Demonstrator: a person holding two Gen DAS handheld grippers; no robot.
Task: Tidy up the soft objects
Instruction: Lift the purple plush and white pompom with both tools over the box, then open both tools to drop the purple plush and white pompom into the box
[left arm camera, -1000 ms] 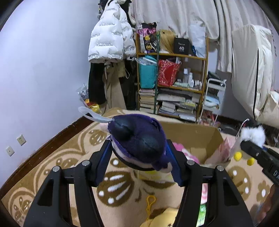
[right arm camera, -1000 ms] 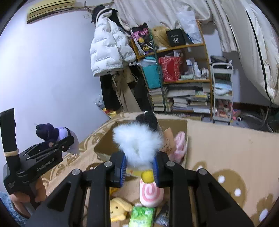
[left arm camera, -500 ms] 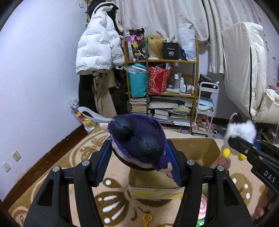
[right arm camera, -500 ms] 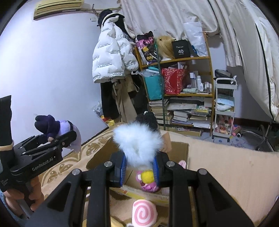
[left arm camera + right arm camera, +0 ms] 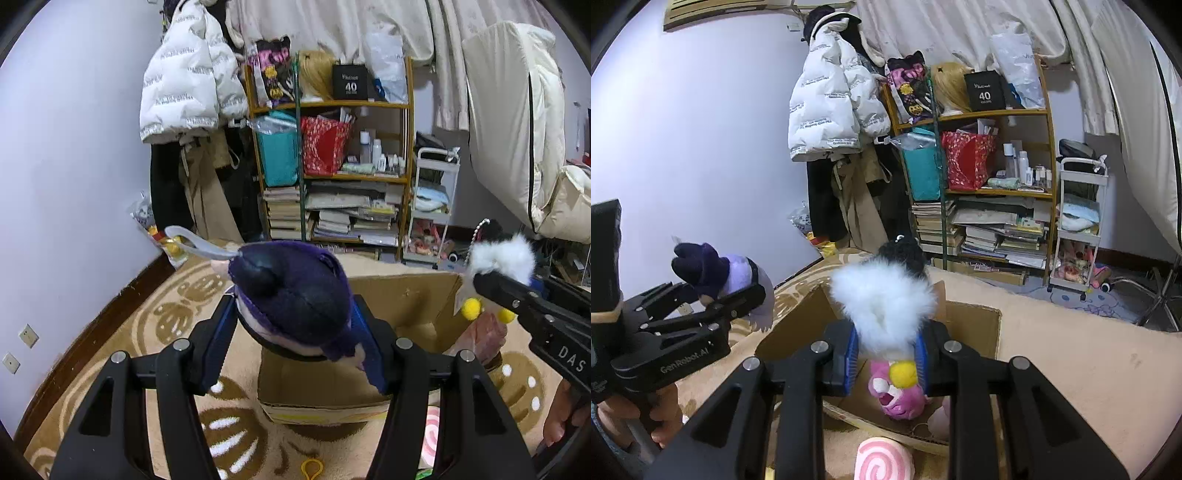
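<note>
**Both loaded grippers at the box: position relative to the opening**

Right gripper (image 5: 886, 354): jaws clamped on the white toy (image 5: 882, 306), a fluffy plush with a black top and yellow pom-poms. The toy projects up and forward from the pads. In the right wrist view the box (image 5: 971, 325) opening lies directly ahead of and below the fingertips, with the pink toy (image 5: 899, 397) already on its floor beneath the held toy. A pink swirl cushion (image 5: 882, 459) lies on the carpet (image 5: 1071, 369) just outside the near wall.

Left gripper (image 5: 293, 343): jaws clamped on the purple toy (image 5: 295, 291), a wide rounded plush that fills the gap between the pads. In the left wrist view the box sits ahead and below, its opening mostly to the right of the gripper line.

Judgement: the right gripper is the nearer to the opening and appears already over it; release there should drop the white toy inside. The left gripper probably needs further travel forward and rightward before release, or the purple toy may strike the near wall. The two grippers are close beside each other; watch for collision.

Beyond the box: a shelf (image 5: 993, 184) of books and bags against the wall.
</note>
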